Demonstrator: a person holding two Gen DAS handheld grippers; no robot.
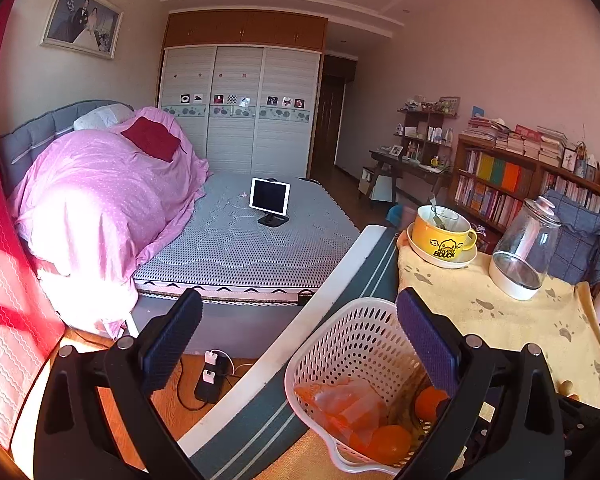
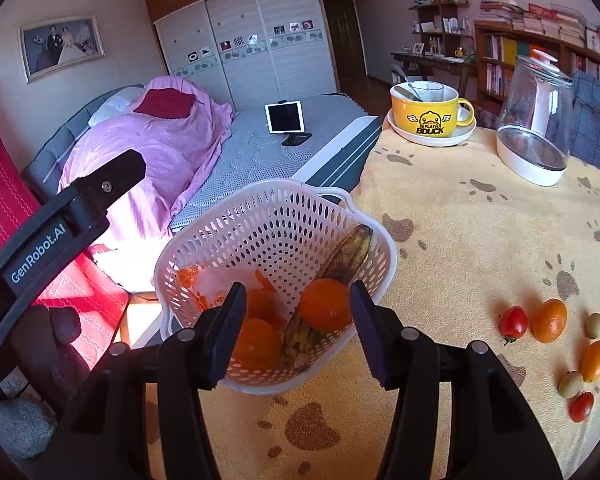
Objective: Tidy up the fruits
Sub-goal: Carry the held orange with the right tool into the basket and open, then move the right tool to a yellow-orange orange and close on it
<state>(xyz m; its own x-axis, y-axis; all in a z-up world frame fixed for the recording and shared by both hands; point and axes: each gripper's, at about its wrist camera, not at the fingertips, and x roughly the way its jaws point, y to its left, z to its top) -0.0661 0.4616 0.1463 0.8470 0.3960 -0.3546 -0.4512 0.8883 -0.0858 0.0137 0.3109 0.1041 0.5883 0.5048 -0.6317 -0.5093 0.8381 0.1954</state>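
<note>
Both tongs, left (image 1: pixel 300 328) and right (image 2: pixel 298 320), gape empty over the white perforated basket (image 2: pixel 276 216) holding oranges (image 2: pixel 326 308) and a browned banana (image 2: pixel 348 252).

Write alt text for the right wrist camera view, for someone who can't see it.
An open right gripper hovers before a white basket holding oranges and a browned banana. Small loose fruits lie to the right on a yellow paw-print cloth.

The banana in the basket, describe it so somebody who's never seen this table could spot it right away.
Start at the yellow paw-print tablecloth and find the white perforated basket at its left edge, nearest the bed. Inside, among round oranges, the banana leans up against the basket's right wall. It is the only long fruit there, and its peel is mostly dark brown.
</note>
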